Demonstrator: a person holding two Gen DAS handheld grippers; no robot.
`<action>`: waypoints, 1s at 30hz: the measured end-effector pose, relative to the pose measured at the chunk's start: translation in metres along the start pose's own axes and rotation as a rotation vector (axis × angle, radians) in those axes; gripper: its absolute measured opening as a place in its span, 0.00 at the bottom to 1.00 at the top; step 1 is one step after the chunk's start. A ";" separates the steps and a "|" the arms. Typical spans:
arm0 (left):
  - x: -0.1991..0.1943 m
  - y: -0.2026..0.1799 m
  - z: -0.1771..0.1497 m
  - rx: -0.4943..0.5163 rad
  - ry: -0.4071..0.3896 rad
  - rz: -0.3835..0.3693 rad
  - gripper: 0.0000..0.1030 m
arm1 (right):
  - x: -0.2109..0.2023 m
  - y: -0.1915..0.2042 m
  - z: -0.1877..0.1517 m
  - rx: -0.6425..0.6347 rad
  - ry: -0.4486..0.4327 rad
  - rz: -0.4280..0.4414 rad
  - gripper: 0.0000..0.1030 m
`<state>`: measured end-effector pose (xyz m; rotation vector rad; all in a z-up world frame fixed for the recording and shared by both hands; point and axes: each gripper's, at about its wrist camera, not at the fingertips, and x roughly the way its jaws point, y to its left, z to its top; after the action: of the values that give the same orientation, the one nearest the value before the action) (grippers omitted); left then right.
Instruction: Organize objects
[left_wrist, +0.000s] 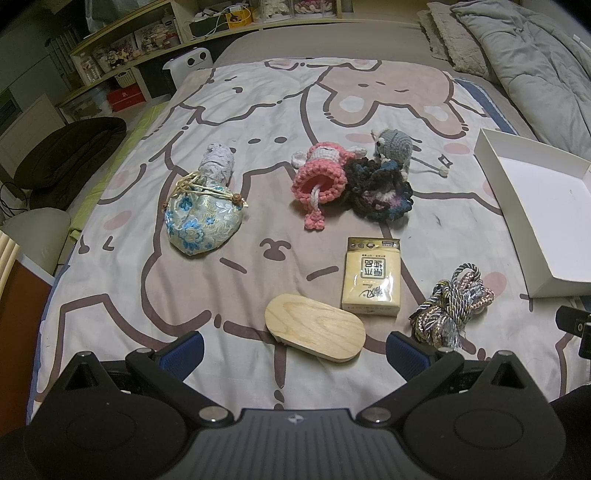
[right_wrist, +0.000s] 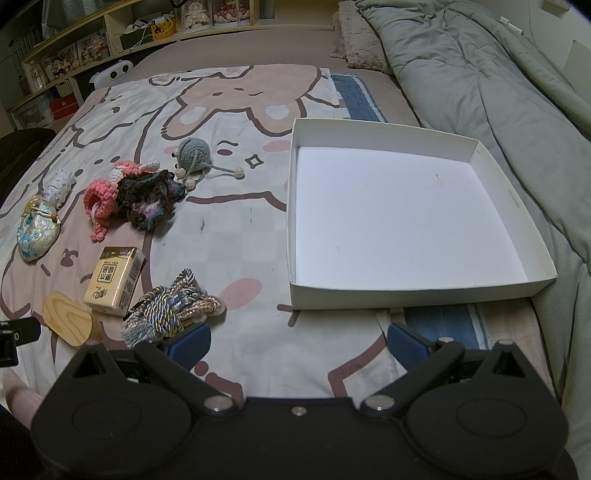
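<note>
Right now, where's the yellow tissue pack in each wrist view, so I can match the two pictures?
Left wrist view: the yellow tissue pack lies right of centre, just beyond the wooden oval.
Right wrist view: the tissue pack lies at lower left, again just beyond the wooden oval.
Shared landmark: the cord bundle, right of the pack in both views.

Ahead of your right gripper (right_wrist: 298, 341) the bedspread (right_wrist: 240, 236) lies bare up to the white box (right_wrist: 417, 291), whose low near wall stands in the way. To its left, the cord bundle (right_wrist: 173, 310) crowds the blue finger.
</note>
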<state>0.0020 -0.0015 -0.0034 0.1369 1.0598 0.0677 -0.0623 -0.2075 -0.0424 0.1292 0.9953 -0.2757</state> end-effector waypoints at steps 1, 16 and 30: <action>0.000 0.000 0.000 0.000 0.000 0.000 1.00 | 0.000 0.000 0.000 0.000 0.000 0.000 1.00; 0.000 0.000 0.000 0.002 0.000 0.002 1.00 | 0.001 -0.001 -0.001 -0.003 0.000 0.001 1.00; 0.000 0.000 0.000 0.007 -0.001 0.006 1.00 | 0.003 -0.003 -0.001 -0.004 0.000 0.003 1.00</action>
<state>0.0021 -0.0017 -0.0033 0.1462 1.0589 0.0691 -0.0625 -0.2103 -0.0453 0.1269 0.9959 -0.2705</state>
